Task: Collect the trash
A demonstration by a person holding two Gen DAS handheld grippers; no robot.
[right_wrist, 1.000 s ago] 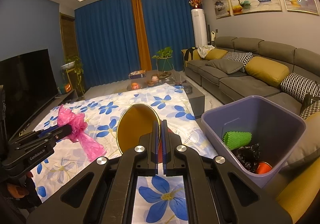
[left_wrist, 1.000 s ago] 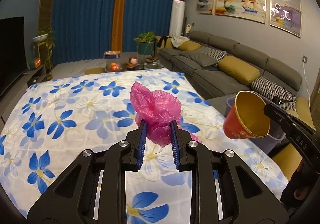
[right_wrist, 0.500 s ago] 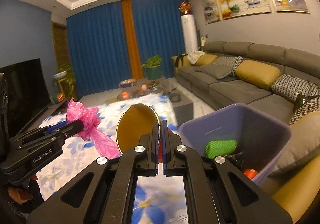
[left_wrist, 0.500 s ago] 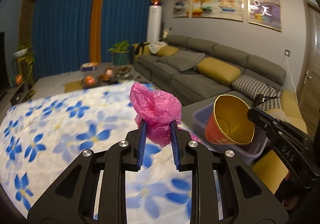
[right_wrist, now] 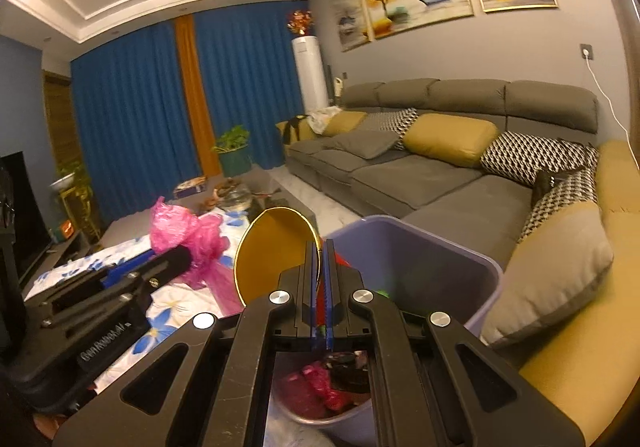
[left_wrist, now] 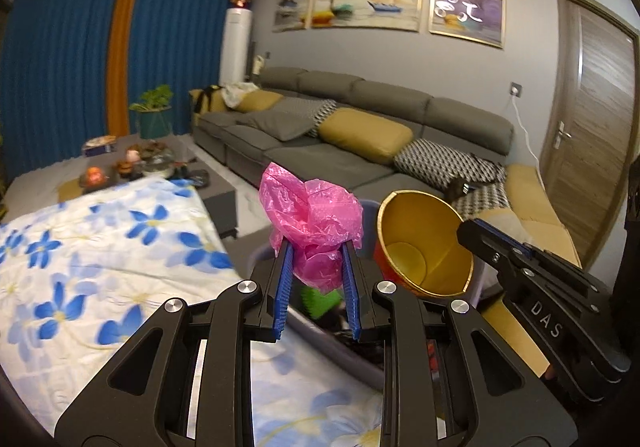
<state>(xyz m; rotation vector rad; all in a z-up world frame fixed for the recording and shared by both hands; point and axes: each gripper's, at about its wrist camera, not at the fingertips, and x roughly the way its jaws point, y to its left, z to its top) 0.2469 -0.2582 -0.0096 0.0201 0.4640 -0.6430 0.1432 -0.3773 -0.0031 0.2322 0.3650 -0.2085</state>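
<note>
Above the lavender bin (right_wrist: 440, 267), left gripper (left_wrist: 316, 267) jaws pinch the light, crushable pink bag (left_wrist: 312, 219); right gripper (right_wrist: 319, 279) jaws, nearly shut, clamp the thin, stiff cup (right_wrist: 272, 247) by its rim.

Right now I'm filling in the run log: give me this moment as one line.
left tongs: shut on pink plastic bag | right tongs: shut on paper cup rim | both over purple bin | nothing released yet

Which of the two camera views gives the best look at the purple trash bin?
The right wrist view. There the purple trash bin shows its open mouth, far wall and trash inside, just beyond the hand-held gripper. In the left wrist view the bin is mostly hidden behind the pink plastic bag and the paper cup.
</note>
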